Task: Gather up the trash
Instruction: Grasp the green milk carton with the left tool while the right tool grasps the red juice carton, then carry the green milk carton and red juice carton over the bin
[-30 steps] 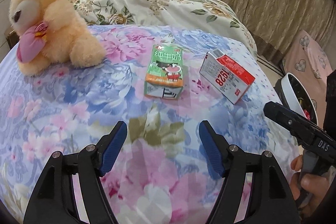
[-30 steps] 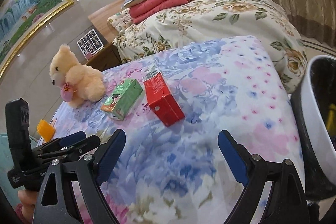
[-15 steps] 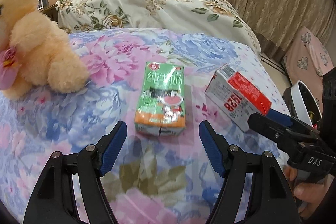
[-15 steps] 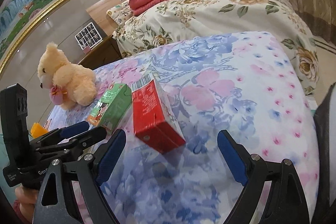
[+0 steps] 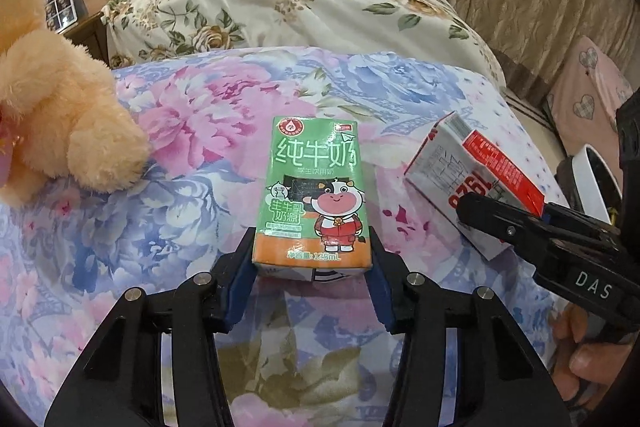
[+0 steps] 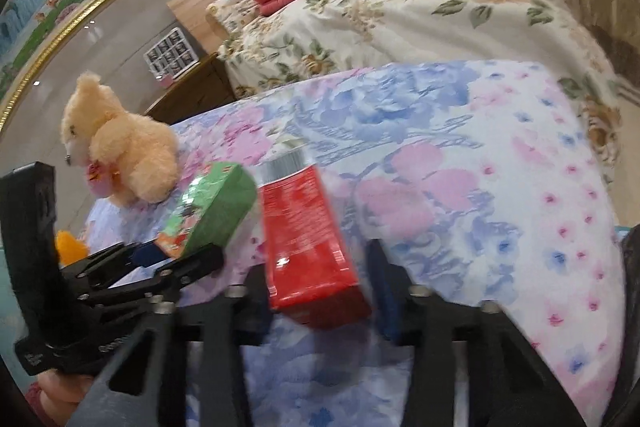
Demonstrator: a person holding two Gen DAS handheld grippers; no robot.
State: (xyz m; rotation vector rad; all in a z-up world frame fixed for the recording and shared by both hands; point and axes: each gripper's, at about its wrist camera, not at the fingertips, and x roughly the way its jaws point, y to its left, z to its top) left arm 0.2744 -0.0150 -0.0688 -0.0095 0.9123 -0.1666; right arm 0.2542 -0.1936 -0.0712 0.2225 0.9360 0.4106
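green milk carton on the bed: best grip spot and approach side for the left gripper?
Grip the green milk carton across its two narrow side walls near the orange bottom end, coming from the near edge of the floral bedspread. It lies flat with its printed face up, long axis pointing away. The left gripper already straddles that end, jaws closing.

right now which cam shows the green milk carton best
The left wrist view: the green milk carton lies centred and sharp, printed face up, between the closing left tongs. The right wrist view shows only its blurred top and side at an angle, left of the red carton.
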